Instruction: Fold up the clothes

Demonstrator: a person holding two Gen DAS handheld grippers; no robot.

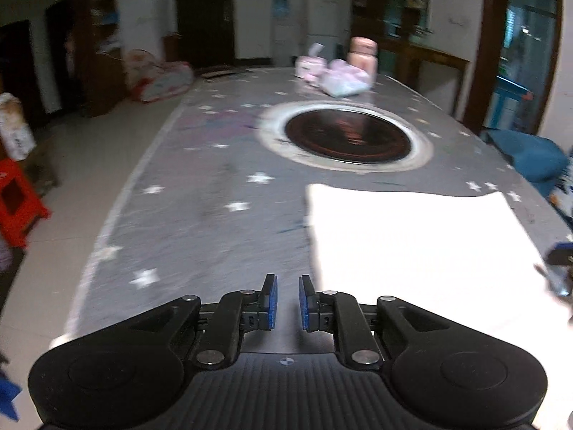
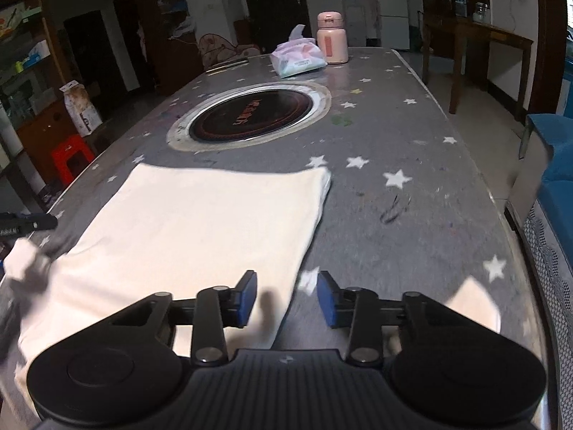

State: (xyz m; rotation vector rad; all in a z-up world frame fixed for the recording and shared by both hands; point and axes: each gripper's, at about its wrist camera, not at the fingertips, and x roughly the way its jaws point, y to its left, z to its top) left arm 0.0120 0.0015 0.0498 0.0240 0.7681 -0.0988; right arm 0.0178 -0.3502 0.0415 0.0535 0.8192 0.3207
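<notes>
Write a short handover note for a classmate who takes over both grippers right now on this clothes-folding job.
Left gripper: open, empty, over bare tablecloth left of the garment.
Right gripper: open, empty, at the garment's near right edge.
White garment: lies flat on the star-patterned table, near the built-in cooktop; a sleeve sticks out at the left.
Done: spread out, sides apparently partly folded in.
Left: fold the sleeve in, then fold the body over.

White cloth (image 2: 200,222) (grey starred table (image 2: 412,215))
</notes>
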